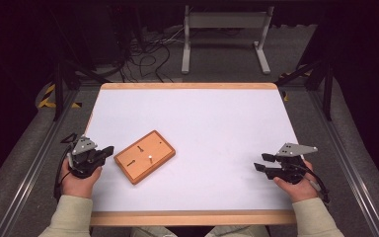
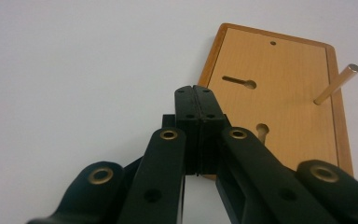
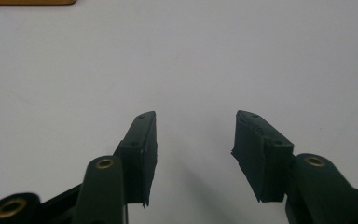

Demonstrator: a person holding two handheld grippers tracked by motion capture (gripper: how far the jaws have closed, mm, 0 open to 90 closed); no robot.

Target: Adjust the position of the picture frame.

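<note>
A wooden board point(image 1: 144, 156) lies at an angle on the white table point(image 1: 202, 118), left of centre, cut with two keyhole slots and carrying one slim metal-tipped peg point(image 2: 337, 83) that stands upright in it. My left gripper point(image 1: 109, 150) sits just beside the board's near-left edge, its jaws clenched flat against each other with nothing between them. My right gripper point(image 1: 261, 163) rests well apart from the board near the table's right side, jaws parted over bare white surface, grasping nothing.

place: lab | cues: dark curtained bay, metal frame rails point(image 1: 24, 168), floor cables point(image 1: 145, 59), white table point(image 1: 202, 113)
</note>
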